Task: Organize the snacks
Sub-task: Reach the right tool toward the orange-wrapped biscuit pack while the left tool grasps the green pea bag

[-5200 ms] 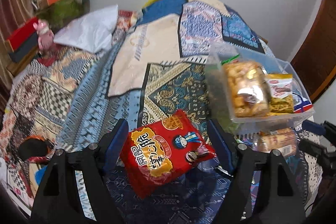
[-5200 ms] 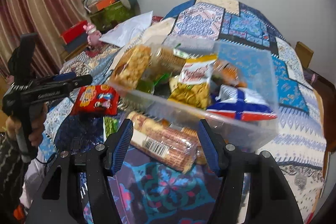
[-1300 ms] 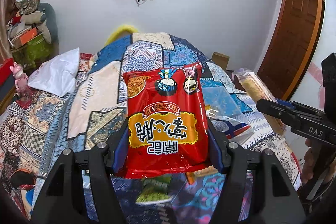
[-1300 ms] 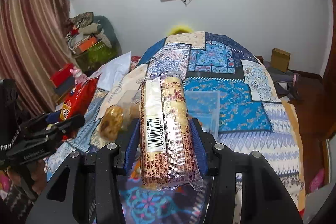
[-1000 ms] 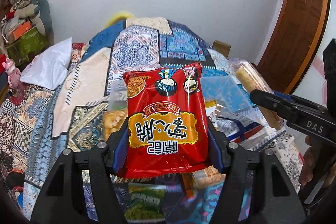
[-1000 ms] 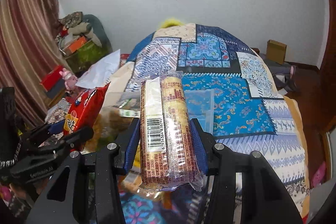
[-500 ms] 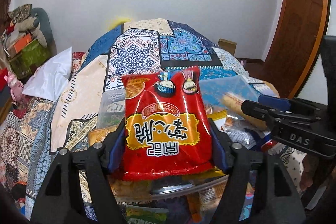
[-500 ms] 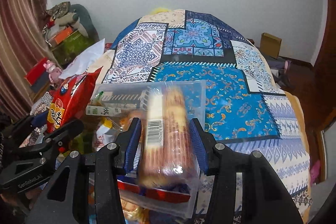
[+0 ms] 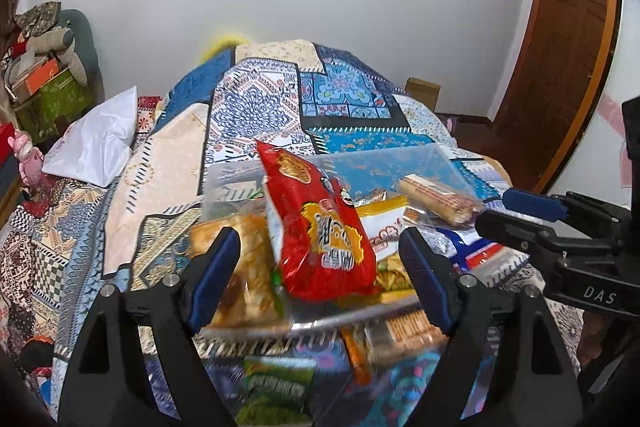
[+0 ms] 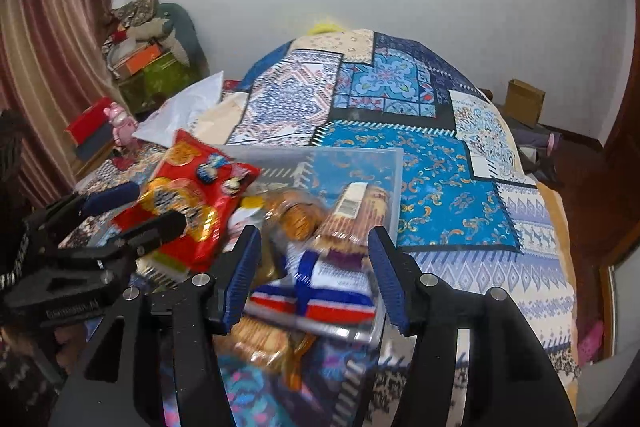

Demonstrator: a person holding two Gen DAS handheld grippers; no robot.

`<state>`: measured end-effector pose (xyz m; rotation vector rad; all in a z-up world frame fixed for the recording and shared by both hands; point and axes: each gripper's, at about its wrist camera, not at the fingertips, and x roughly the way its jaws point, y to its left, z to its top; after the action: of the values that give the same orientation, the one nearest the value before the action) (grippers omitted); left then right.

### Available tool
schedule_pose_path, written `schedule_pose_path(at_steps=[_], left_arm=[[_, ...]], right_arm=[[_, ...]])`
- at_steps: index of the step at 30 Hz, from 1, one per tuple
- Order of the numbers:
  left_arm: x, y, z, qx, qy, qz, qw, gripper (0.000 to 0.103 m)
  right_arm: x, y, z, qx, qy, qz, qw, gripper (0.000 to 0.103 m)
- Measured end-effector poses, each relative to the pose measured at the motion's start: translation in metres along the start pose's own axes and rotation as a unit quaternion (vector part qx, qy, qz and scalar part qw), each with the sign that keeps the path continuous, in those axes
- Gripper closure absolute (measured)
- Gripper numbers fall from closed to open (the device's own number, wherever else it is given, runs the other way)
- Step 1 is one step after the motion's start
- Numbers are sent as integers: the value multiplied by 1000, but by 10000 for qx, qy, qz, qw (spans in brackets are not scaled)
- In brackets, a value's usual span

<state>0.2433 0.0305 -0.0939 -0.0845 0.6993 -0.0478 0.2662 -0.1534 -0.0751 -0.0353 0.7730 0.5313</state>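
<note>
Both snacks have dropped from the just-opened grippers into the clear bin on the bed. Left gripper and right gripper fingers stand spread, empty. Red packet tilts upright; biscuit roll points away.

A bed under a blue patchwork quilt carries a clear plastic bin of snacks near its front edge, a green packet and biscuit packs beside the bin, a white pillow far left.
</note>
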Motion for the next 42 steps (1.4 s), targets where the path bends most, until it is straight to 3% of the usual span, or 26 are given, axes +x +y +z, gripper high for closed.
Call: schedule_pose_path(at_steps=[10,14,22,24,29,36,40,42], left_arm=[[-34,29,-38,150,352,255,9989,18],[-26,41,-59,127,654,361,9971,18],[2,48,-92,-71,1172,153,9930,18],[7,45,-96,-15,1188,132,9928,21],[16,40,-103,31,1295,101,9915,46],[7,31,-110,139,1184,151,9928,52],[-5,33,-121,97,1205,58,9927,53],[-6,37,-125,72,1240,7,9923,55]], right_arm=[[-25,26,-32,-463,96,203,9987,42],[-17,33,-49,-596,323,315,9972,42],[25,31,-70,-439,934,542,9932,42],[36,31,-74,-405,1049,505,9924,44],[43,35,-83,-470,1243,621,9892,69],[25,59,-98,-862,1298,1073,9820,69],[13,66,-94,-1016,1162,1049,9824,69],[12,67,-89,-1055,1109,1042,9827,64]])
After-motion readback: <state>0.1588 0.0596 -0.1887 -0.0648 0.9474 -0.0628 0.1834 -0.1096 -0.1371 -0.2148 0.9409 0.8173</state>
